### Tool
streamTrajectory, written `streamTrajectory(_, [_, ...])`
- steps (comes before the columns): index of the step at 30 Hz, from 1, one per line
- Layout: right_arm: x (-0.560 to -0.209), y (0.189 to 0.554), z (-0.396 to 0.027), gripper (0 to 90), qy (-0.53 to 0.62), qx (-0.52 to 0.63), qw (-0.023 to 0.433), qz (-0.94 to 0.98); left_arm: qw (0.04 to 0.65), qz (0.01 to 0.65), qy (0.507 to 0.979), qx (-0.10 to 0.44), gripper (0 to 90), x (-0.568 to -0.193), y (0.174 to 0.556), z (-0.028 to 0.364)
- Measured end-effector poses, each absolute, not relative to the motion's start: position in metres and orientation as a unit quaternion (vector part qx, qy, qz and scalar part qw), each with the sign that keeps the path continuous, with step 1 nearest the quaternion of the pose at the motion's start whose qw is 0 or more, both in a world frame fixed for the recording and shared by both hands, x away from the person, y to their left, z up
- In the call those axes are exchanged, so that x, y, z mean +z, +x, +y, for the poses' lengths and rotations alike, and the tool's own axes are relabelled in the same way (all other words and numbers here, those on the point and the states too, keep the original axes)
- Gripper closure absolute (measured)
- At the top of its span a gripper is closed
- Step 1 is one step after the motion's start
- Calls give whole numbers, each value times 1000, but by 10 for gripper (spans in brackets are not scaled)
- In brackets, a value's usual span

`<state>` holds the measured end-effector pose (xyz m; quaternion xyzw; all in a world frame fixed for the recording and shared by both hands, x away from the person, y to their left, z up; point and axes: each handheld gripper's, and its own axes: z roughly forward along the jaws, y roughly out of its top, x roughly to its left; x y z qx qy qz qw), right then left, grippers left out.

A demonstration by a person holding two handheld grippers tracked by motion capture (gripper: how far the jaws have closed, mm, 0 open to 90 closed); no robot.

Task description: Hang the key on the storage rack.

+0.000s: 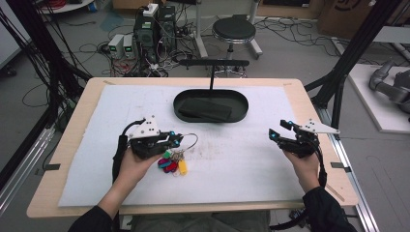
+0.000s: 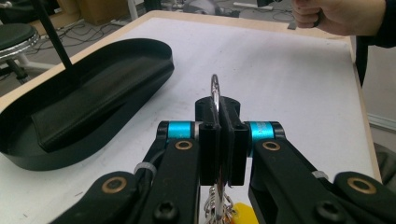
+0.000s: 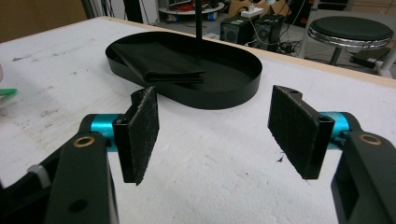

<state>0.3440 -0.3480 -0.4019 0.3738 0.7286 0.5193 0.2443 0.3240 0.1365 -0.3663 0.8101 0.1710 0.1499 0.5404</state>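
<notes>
A bunch of keys [image 1: 171, 163] with green, pink, red and yellow tags hangs from a thin metal ring [image 1: 189, 141] on the white mat. My left gripper [image 1: 175, 140] is shut on that ring; in the left gripper view the ring [image 2: 215, 91] sticks up between the closed pads, with a yellow tag [image 2: 241, 213] below. My right gripper [image 1: 273, 134] is held at the right side of the mat, open, its pads [image 3: 144, 131] wide apart with nothing between them. A black oval tray [image 1: 211, 106] holding a folded black cloth [image 1: 205, 110] lies at the far middle.
A thin black post [image 1: 212, 77] with a crossbar rises behind the tray. The white mat [image 1: 241, 159] covers a wooden table [image 1: 72, 121]. A stool [image 1: 234, 30], cables and boxes stand on the floor beyond. A metal rail [image 1: 345, 159] runs along the table's right edge.
</notes>
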Motion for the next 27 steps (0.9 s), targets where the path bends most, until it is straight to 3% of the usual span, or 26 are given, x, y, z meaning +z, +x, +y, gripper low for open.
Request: streamTrajectory(27, [-402,345,-348,343,374,520,246,728,563,172,783,199,864,-304,353,132])
